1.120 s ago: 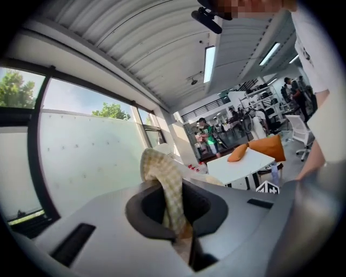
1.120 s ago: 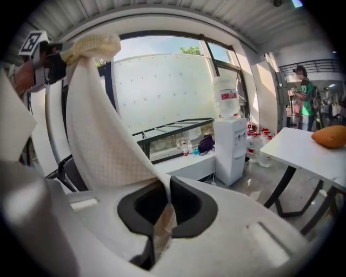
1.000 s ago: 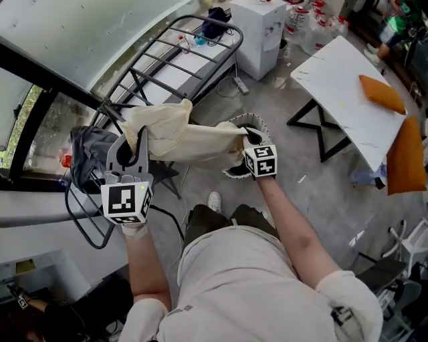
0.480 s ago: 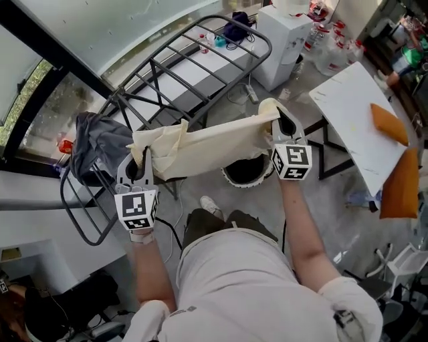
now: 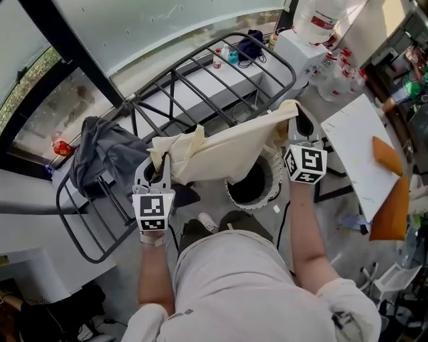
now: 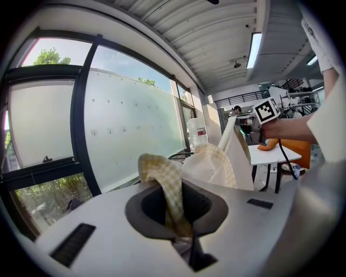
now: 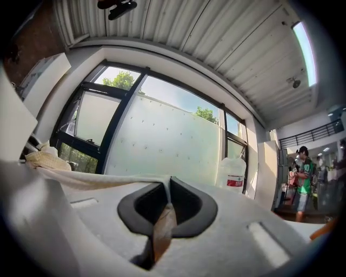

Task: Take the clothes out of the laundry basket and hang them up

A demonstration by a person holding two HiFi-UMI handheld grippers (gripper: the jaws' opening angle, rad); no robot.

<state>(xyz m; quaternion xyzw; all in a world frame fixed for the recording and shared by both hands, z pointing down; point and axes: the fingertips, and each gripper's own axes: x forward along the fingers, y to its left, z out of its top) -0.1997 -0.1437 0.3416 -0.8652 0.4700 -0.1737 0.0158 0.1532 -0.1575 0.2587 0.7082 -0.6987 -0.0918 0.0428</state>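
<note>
A pale yellow checked cloth hangs stretched between my two grippers, above the round laundry basket with its dark inside. My left gripper is shut on the cloth's bunched left end, close to the black drying rack. My right gripper is shut on the cloth's other end, held higher at the right. In the right gripper view a thin fold of cloth is pinched between the jaws and runs off left. The right gripper's marker cube shows in the left gripper view.
A grey garment is draped over the rack's left end, by the window. At the right stands a white table with orange cushions. A water jug and a white box stand beyond the rack. A person in green stands far off.
My right gripper has risen and carried its end of the cloth up clear of the basket. The left gripper has shifted right along the rack with its end still gripped.
</note>
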